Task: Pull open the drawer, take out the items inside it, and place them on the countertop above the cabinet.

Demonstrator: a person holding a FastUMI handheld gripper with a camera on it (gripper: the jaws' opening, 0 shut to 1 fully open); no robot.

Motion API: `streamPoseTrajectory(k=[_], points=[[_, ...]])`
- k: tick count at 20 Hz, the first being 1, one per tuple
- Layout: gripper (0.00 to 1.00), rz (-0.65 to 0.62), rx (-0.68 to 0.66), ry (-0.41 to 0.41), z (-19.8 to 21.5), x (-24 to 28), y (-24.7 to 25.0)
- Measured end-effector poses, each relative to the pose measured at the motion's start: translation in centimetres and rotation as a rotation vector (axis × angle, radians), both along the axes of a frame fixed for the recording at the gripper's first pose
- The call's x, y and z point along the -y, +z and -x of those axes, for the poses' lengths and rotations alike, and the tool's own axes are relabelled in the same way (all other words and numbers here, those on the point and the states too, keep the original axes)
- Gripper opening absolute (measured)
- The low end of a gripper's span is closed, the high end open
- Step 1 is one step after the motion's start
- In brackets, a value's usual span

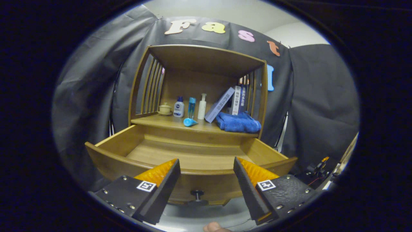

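Note:
The wooden drawer (112,161) stands pulled out from the cabinet, and the part of its floor I can see is bare. Its dark knob (197,193) sits on the front panel, low between my fingers. My gripper (206,162) is open, held just in front of and above the drawer's front edge, with nothing between its fingers. On the countertop (161,121) above the drawer lie a blue folded towel (238,122) and a small light-blue tube (190,121) on its side.
At the back of the countertop stand a small lidded cup (165,109), a dark-capped bottle (179,107), a blue bottle (191,107), a white pump bottle (202,106) and leaning books (227,103). Slatted sides and a top board enclose the shelf. A fingertip (214,227) shows below the gripper.

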State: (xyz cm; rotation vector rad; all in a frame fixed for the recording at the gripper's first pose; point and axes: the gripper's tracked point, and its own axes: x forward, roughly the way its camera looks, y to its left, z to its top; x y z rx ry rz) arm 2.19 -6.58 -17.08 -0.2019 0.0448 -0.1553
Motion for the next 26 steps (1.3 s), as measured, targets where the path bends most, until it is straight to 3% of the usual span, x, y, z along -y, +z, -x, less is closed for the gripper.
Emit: streamPoseTrajectory(k=[6, 11, 16, 18, 22, 23, 26], points=[[0.98, -0.140, 0.063, 0.001, -0.6, 0.4, -0.4], [0.98, -0.170, 0.075, -0.003, 1.1, -0.1, -1.0], [0.98, -0.146, -0.072, 0.024, 1.2, -0.9, -5.9], [0.98, -0.189, -0.151, 0.093, 0.8, -2.0, -8.0], [1.00, -0.098, -0.263, 0.021, -1.4, -2.0, -12.0], [1.00, -0.123, -0.267, 0.032, -3.5, -1.9, -12.9], [0.98, -0.175, -0.242, 0.033, -3.5, -2.6, -11.3]])
